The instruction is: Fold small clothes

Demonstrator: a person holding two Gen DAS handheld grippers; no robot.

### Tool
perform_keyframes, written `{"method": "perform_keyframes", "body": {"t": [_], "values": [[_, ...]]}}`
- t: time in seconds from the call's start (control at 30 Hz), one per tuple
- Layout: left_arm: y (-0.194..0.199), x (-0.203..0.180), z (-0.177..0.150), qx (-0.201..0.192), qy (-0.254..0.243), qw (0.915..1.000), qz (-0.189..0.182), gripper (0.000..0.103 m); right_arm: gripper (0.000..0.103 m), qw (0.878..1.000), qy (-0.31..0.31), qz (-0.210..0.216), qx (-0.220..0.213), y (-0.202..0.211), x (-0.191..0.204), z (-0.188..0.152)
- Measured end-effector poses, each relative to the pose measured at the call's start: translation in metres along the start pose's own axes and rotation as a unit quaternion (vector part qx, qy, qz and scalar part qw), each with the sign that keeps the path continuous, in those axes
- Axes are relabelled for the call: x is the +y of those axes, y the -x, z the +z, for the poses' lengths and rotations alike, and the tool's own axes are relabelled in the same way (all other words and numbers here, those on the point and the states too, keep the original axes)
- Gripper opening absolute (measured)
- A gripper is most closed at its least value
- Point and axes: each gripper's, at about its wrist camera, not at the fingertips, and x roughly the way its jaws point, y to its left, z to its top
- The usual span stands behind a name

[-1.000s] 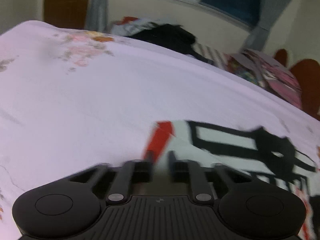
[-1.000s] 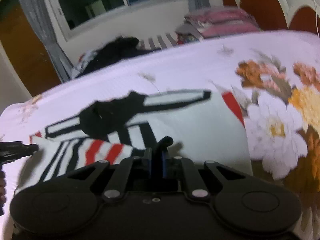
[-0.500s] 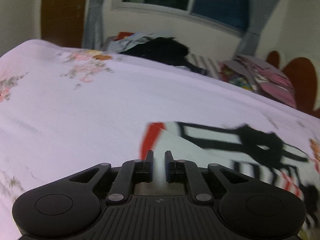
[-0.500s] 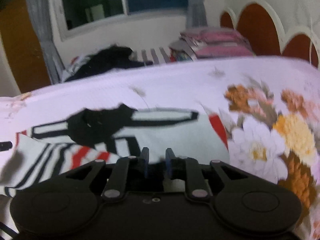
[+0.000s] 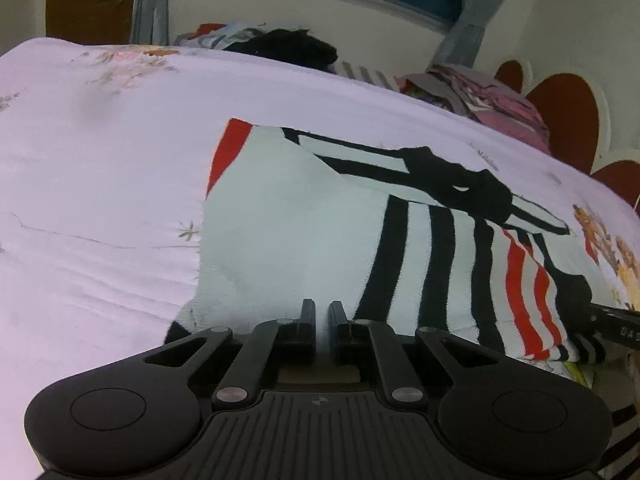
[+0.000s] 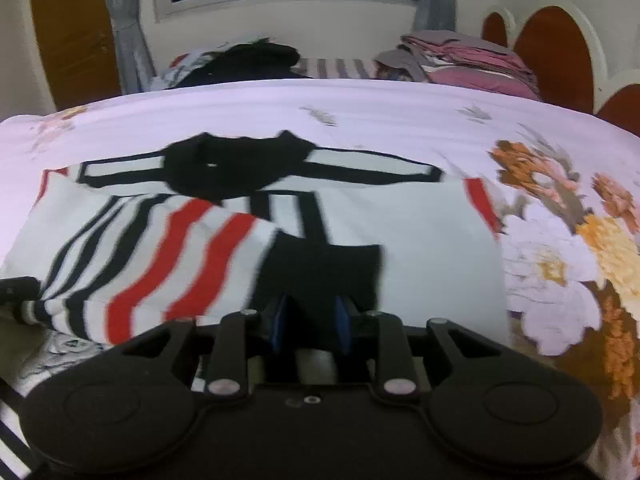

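Note:
A small white garment [image 5: 300, 220] [image 6: 420, 240] with black and red stripes lies flat on the bed. Its striped sleeve [image 6: 160, 264] is folded across the body and ends in a black cuff [image 6: 324, 268] [image 5: 572, 292]. My left gripper [image 5: 322, 314] is at the garment's near edge, its fingers close together with white cloth in the slit. The left gripper [image 6: 16, 288] also shows in the right wrist view. The jaws of my right gripper [image 6: 311, 320] are opening. Its blue pads stand apart, with the black cuff lying loose between them.
The bed carries a pink floral sheet [image 5: 100, 200] [image 6: 400, 112]. A heap of dark clothes [image 5: 292, 46] [image 6: 248, 58] and a folded pink stack [image 5: 492, 96] [image 6: 472, 60] lie along its far side. A red and white headboard [image 6: 556, 52] stands at the right.
My right gripper's jaws have parted from the black cuff they pinched. My left gripper has drawn back toward the near edge, and the garment's red trim now lies farther from it.

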Motion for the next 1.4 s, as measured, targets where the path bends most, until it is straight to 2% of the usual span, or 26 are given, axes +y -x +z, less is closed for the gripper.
{"method": "perform_keyframes", "body": {"t": [0.1,0.23,0.4,0.5,0.63,0.73,0.93,1.1,1.23,1.3,1.4], "values": [[0.016,-0.009,-0.002,-0.015,0.011,0.9998,-0.002,0.009,0.029,1.000,-0.019,0.023,-0.008,0.014,0.000,-0.001],[0.036,-0.031,-0.012,-0.020,-0.016,0.9994,-0.025,0.009,0.029,0.998,0.001,0.056,-0.014,0.033,0.018,-0.011],[0.042,-0.053,-0.035,0.005,-0.027,0.9985,-0.047,0.009,0.028,0.996,0.018,0.088,-0.001,0.041,0.039,-0.025],[0.042,-0.063,-0.050,0.019,-0.031,0.9982,-0.047,0.009,0.028,0.994,0.030,0.103,0.010,0.044,0.047,-0.036],[0.043,-0.071,-0.064,0.030,-0.039,0.9979,-0.042,0.009,0.028,0.993,0.046,0.106,0.020,0.045,0.050,-0.047],[0.042,-0.072,-0.069,0.032,-0.048,0.9980,-0.026,0.009,0.028,0.994,0.060,0.085,0.030,0.044,0.044,-0.054],[0.044,-0.076,-0.070,0.029,-0.044,0.9986,-0.007,0.009,0.028,0.997,0.057,0.051,0.032,0.053,0.005,-0.067],[0.045,-0.083,-0.073,0.024,-0.046,0.9986,0.010,0.009,0.030,0.998,0.039,0.044,0.032,0.062,-0.029,-0.079],[0.053,-0.091,-0.073,0.027,-0.046,0.9985,0.014,0.009,0.031,0.997,0.018,0.067,0.021,0.075,-0.037,-0.081],[0.064,-0.098,-0.076,0.022,-0.049,0.9985,-0.002,0.009,0.031,0.996,0.021,0.084,0.012,0.082,-0.032,-0.081],[0.076,-0.111,-0.084,0.020,-0.078,0.9967,-0.013,0.009,0.031,0.994,0.034,0.105,0.005,0.089,-0.018,-0.079]]}}
